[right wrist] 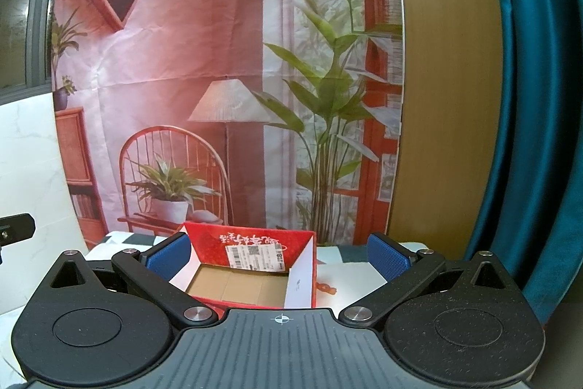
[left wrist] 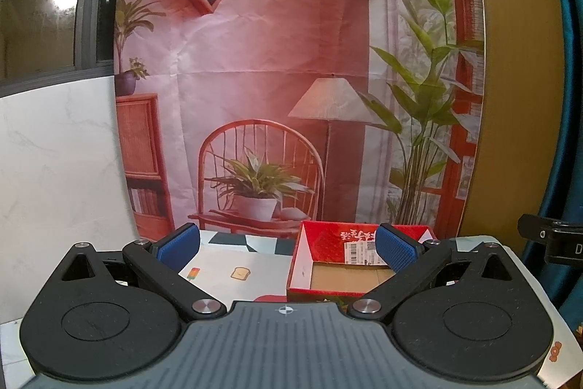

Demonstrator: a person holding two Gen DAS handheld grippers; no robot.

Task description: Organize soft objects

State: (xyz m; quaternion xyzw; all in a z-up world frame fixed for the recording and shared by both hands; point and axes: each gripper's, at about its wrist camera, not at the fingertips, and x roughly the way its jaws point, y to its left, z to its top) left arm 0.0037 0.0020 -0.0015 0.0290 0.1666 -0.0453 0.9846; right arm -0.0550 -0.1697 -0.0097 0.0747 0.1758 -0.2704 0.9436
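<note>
A red open-topped cardboard box (left wrist: 328, 243) with a white label and a bare brown floor stands on the table. It also shows in the right wrist view (right wrist: 255, 250). My left gripper (left wrist: 288, 245) is open and empty, held above the table just left of the box. My right gripper (right wrist: 278, 252) is open and empty, held above the box's near side. A small red thing (left wrist: 269, 298) peeks out at the box's near left corner, mostly hidden by the gripper body. No soft object shows clearly.
The table wears a white cloth (left wrist: 226, 265) with small food prints and a dark checked far edge. A printed room backdrop (left wrist: 291, 79) hangs right behind it. A white marble panel (left wrist: 54, 170) stands at left, a teal curtain (right wrist: 539, 133) at right.
</note>
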